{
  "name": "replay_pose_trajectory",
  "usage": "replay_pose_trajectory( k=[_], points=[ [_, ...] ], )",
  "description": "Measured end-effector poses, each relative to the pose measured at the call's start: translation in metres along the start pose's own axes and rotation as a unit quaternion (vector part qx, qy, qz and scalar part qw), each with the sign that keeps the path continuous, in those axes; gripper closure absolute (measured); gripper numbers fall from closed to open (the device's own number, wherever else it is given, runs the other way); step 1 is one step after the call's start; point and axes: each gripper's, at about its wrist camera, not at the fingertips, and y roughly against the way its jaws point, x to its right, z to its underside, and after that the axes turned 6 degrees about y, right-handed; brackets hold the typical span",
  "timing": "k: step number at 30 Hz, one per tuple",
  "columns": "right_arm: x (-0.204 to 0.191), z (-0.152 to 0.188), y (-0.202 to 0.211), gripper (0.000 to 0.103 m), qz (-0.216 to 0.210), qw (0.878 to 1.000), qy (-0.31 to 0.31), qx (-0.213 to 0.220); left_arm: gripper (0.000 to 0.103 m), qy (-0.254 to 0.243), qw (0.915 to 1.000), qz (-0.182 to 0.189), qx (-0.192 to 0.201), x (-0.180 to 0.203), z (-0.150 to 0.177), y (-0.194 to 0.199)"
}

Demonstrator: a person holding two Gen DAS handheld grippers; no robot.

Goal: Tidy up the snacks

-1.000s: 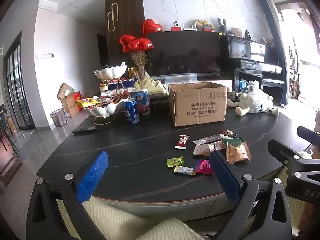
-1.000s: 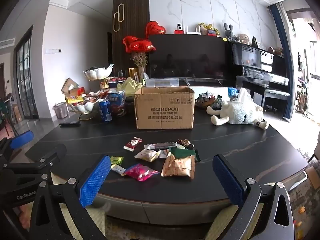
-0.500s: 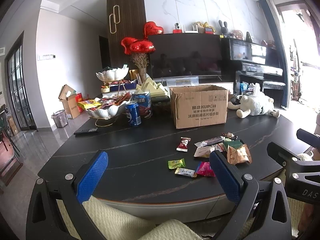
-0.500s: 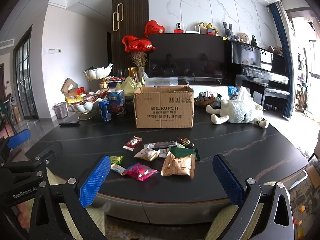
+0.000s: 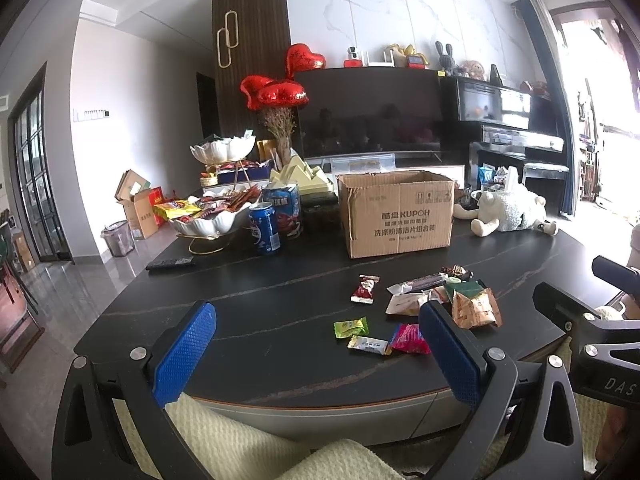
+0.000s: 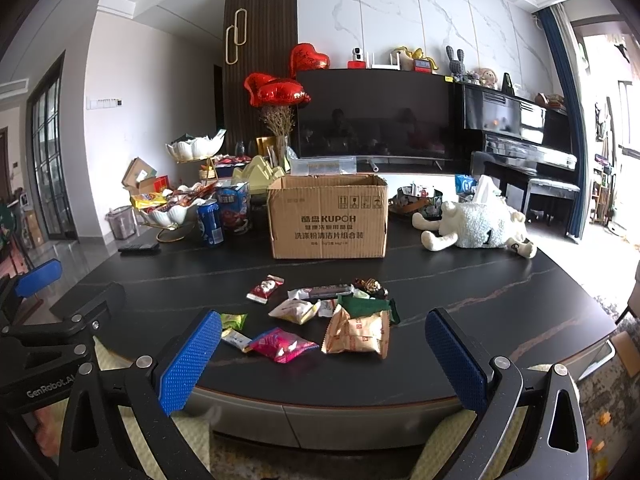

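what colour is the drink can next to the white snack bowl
Blue, with white lettering: the drink can shows best in the left wrist view.

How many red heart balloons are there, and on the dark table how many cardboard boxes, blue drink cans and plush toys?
Red heart balloons: 3
Cardboard box: 1
Blue drink can: 1
Plush toy: 1
Total: 6

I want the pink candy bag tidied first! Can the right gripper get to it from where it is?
Probably yes. The right gripper is open and empty, and the pink candy bag lies near the table edge just ahead of it, with nothing on top or between them.
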Motion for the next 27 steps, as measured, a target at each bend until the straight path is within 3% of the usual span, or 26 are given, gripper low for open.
replay_pose_trajectory(
  k=[27],
  points=[
    [-0.0004, -0.0001, -0.0004, 0.001, 0.000, 1.000, 0.000, 0.000, 0.000, -0.001, 1.0000, 0.001, -0.001, 0.0035, 0.0016, 0.0012]
  ],
)
